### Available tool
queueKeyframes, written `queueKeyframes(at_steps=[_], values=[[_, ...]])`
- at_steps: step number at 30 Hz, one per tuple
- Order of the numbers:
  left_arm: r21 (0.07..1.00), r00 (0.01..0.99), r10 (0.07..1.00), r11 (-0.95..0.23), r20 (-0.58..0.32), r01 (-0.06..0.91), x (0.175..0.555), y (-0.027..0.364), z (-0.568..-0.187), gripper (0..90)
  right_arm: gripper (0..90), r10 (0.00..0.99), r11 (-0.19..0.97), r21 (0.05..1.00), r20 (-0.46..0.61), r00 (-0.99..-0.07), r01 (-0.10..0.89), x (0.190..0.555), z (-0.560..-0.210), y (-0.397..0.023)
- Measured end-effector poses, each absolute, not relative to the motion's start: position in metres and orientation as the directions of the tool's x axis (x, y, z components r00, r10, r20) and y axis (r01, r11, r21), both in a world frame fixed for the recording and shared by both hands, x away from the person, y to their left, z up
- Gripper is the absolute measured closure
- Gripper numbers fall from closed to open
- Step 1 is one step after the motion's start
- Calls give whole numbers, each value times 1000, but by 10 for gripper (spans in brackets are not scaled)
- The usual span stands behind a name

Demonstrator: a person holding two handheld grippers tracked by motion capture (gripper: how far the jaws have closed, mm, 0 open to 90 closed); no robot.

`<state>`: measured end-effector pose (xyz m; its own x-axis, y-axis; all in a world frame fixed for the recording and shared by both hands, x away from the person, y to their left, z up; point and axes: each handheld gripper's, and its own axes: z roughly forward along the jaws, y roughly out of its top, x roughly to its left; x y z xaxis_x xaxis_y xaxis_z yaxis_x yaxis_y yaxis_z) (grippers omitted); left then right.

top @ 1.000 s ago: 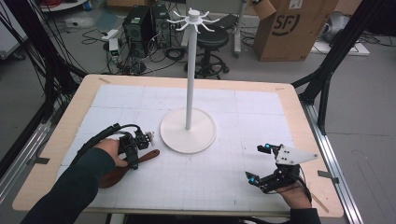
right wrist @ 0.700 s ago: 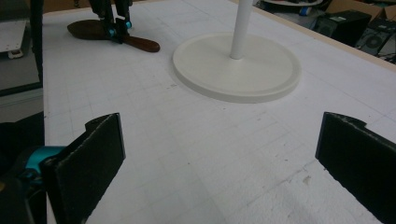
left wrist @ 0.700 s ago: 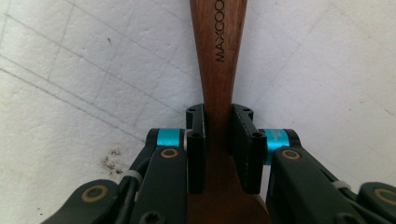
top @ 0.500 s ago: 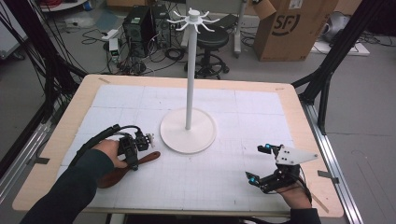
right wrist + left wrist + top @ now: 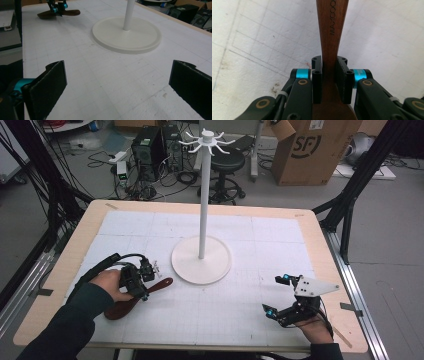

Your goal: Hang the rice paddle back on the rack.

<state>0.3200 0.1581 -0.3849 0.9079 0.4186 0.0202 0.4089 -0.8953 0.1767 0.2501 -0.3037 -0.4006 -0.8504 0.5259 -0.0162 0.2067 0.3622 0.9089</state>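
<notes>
— Looking down on the bench [image 5: 60, 270], we have the left gripper [image 5: 145, 282] near the left edge, its jaws clenched on the narrow neck of the wooden spatula [image 5: 131, 301]. Do we agree on that?

— We do. Along the left gripper's own jaws we see both pads pressed against the brown handle [image 5: 331, 37], one on each side, with lettering stamped further up it. The broad end lies toward the front-left corner, the handle tip toward the stand.

— What sits around it?

— The white stand [image 5: 202, 220] rises from its round base [image 5: 201, 265] at the middle of the bench, with a ring of hooks [image 5: 206, 141] on top. The base rim lies just beside the spatula's handle tip, so it is the nearest thing in the way on that side. We cannot tell whether the spatula touches the white mat [image 5: 260, 300].

— And the right gripper [image 5: 280, 295]?

— Near the front-right corner, well apart from the spatula, jaws released and spread wide with bare mat between them. Across the base [image 5: 126, 35] it looks toward the left gripper [image 5: 58, 8] and the spatula [image 5: 72, 12].
</notes>
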Motion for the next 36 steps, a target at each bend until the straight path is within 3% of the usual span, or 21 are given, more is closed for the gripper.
queueKeyframes(at_steps=[13,36], values=[[315,912,409,-871,35,378,313,167,-364,772,5,527,364,908,-17,-850,208,251,-402,-303],[531,881,473,-755,33,385,312,181,-327,775,5,527,366,907,-17,-850,209,251,-403,-303]])
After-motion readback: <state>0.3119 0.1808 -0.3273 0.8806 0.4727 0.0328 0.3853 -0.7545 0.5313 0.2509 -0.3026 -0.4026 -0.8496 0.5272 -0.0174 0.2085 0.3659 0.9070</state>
